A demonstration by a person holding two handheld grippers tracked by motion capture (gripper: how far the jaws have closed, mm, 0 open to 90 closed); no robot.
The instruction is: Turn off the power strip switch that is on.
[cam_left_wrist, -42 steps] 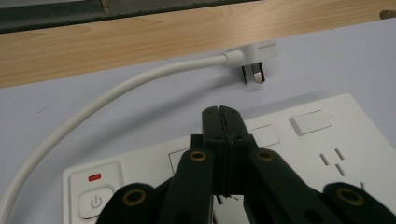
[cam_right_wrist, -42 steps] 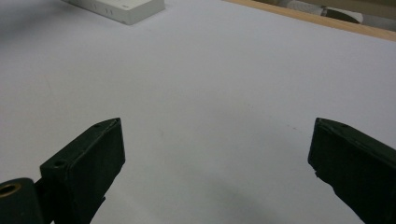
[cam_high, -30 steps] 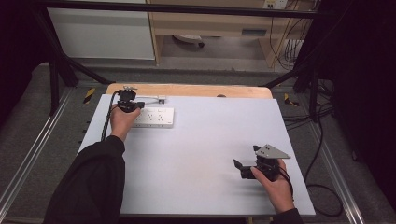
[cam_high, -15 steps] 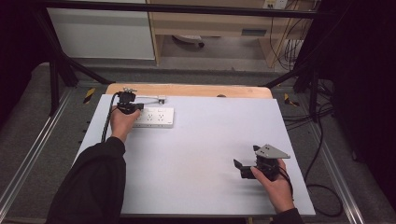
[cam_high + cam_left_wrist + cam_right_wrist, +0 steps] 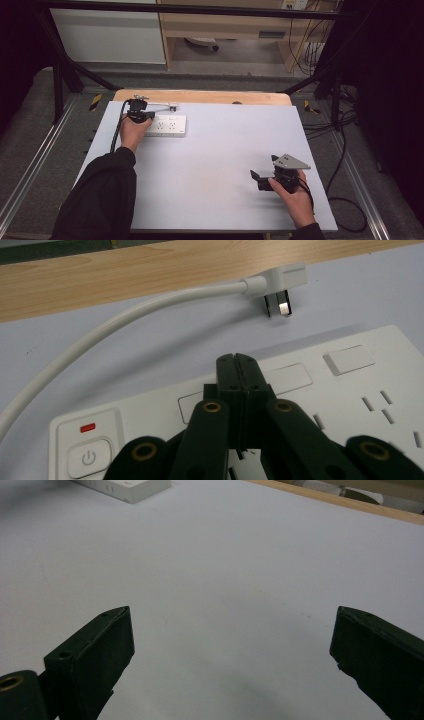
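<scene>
Currently: left gripper [image 5: 236, 360] closed, empty, tips over power strip [image 5: 320, 385] at far left of table [image 5: 225, 150]. Plug [image 5: 277, 285] just beyond strip. Right gripper [image 5: 232, 630] open, near right, well apart.

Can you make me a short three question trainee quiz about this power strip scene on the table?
1. True or false: the left gripper has its fingers pressed shut above the white plastic power strip.
2. The right gripper is: A) shut on the plug, B) open over the bare white tabletop, C) holding the cable.
3. Fill in: the white flat plug lies unplugged beside the ____ table edge.

Key: 1 true; 2 B; 3 wooden.
</scene>
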